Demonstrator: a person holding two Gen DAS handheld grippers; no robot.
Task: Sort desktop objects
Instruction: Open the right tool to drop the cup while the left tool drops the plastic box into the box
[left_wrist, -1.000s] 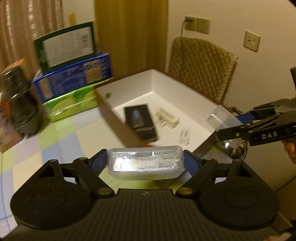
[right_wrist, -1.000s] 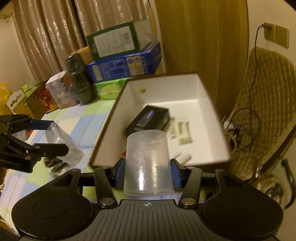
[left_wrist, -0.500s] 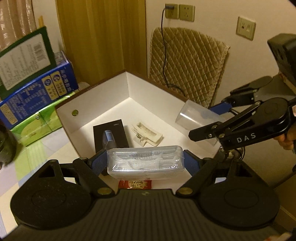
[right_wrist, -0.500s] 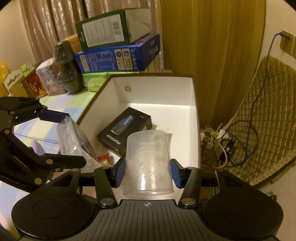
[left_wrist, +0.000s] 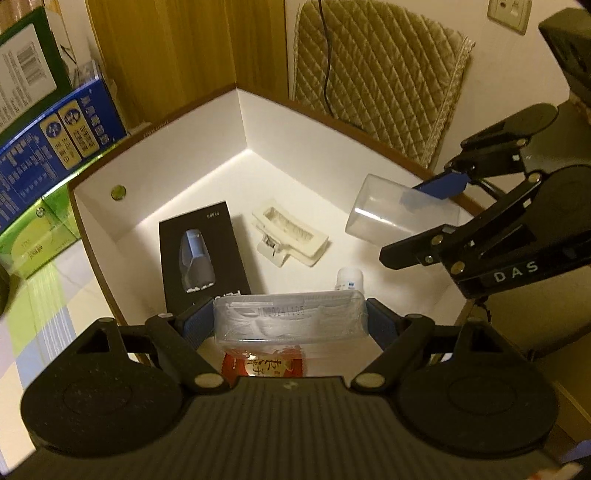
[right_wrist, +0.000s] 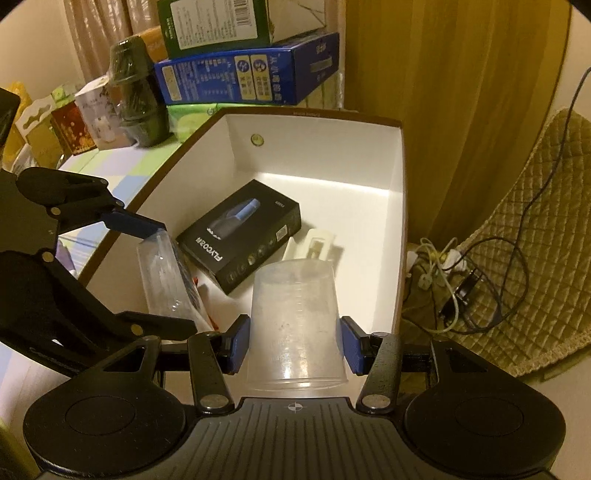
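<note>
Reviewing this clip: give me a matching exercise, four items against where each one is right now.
Things:
1. clear plastic cup
2. clear flat case
3. black product box
4. blue carton

Places:
A. lying on the floor of the white storage box
B. clamped in the left gripper
C. stacked outside the storage box, under a green carton
D. clamped upside down in the right gripper

Pairs: 1-D, 2-B, 3-A, 4-C
</note>
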